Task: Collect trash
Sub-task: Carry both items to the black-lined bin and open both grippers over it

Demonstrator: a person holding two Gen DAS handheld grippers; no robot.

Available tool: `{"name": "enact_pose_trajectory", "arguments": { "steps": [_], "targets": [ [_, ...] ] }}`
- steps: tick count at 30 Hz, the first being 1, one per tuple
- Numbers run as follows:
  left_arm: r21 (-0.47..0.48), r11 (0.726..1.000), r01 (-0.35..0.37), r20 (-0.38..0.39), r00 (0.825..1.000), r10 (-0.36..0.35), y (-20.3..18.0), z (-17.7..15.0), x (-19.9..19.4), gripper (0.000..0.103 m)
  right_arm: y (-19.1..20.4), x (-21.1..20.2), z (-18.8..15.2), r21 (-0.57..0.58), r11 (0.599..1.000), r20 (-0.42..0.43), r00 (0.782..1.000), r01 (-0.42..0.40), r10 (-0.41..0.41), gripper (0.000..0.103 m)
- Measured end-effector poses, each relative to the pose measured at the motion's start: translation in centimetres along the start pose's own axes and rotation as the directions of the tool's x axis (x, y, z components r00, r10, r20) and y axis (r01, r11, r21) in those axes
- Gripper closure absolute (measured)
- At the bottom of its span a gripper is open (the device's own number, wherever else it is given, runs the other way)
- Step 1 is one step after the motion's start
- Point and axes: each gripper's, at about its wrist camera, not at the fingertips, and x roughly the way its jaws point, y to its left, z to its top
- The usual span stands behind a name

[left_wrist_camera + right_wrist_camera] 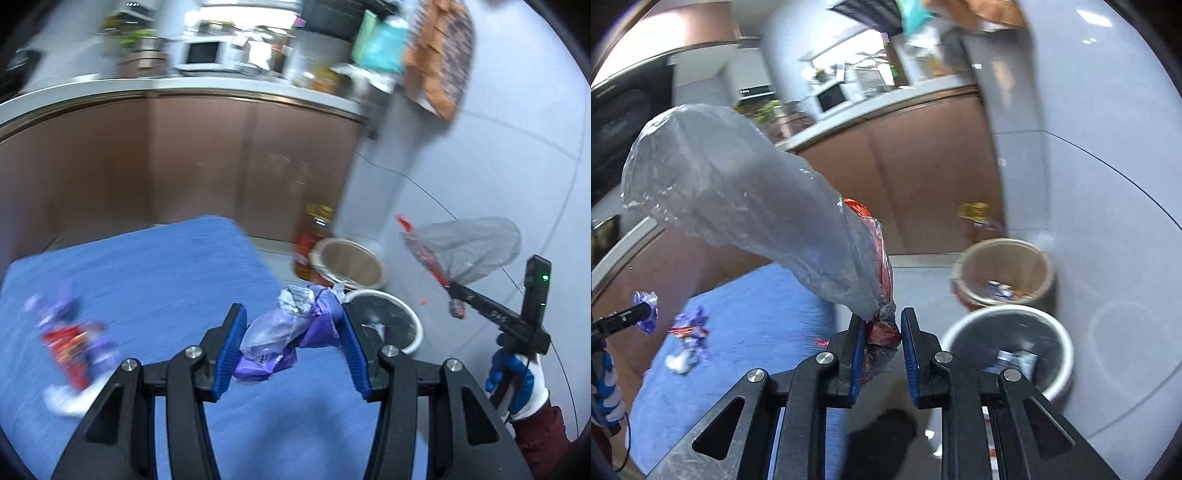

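Purple wrapper (295, 332) clamped in my left gripper (293, 343), clear bag (746, 206) pinched in my right gripper (882, 347), jaws narrowly apart, near the bins (1067, 354)

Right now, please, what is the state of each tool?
Left tool: closed on a purple wrapper.
Right tool: closed on a clear bag with red trim.

Blue cloth-covered table (155, 266), with one crumpled purple-and-red wrapper (72, 341) lying on it near the left side, plus a white scrap (61, 400) just beside it. Grey floor (480, 177) right of the table carries two open bins touching: white bin (413, 321) nearer, tan bin (369, 251) behind. A bottle with a yellow cap (314, 240) stands against the tan bin.
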Motion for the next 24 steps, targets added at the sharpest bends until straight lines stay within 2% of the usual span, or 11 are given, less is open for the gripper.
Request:
{"name": "enact_pose_trajectory", "arguments": {
  "steps": [5, 11, 19, 23, 24],
  "targets": [
    [0.092, 0.990, 0.111, -0.070, 0.992, -0.104, -6.3, 2.4, 7.3, 0.055, -4.2, 1.6, -1.0, 0.057, 0.995, -0.040, 0.996, 0.077, -0.074, 0.085],
    [0.125, 0.968, 0.219, -0.181, 0.964, -0.195, -13.1, 4.3, 17.4, 0.055, -8.3, 4.6, -1.6, 0.120, 0.980, -0.096, 0.985, 0.156, -0.145, 0.085],
    [0.059, 0.973, 0.225, -0.305, 0.932, -0.197, -16.1, 4.4, 28.0, 0.052, -12.3, 9.8, -2.6, 0.175, 0.949, -0.175, 0.957, 0.260, -0.230, 0.082],
    [0.022, 0.972, 0.232, -0.347, 0.914, -0.211, -16.5, 3.9, 30.9, 0.052, -13.8, 11.2, -3.7, 0.199, 0.931, -0.203, 0.943, 0.305, -0.265, 0.063],
    [0.014, 0.971, 0.240, -0.356, 0.908, -0.220, -16.7, 3.8, 31.5, 0.052, -14.2, 11.6, -4.0, 0.206, 0.928, -0.207, 0.940, 0.311, -0.269, 0.060]
  ]
}}
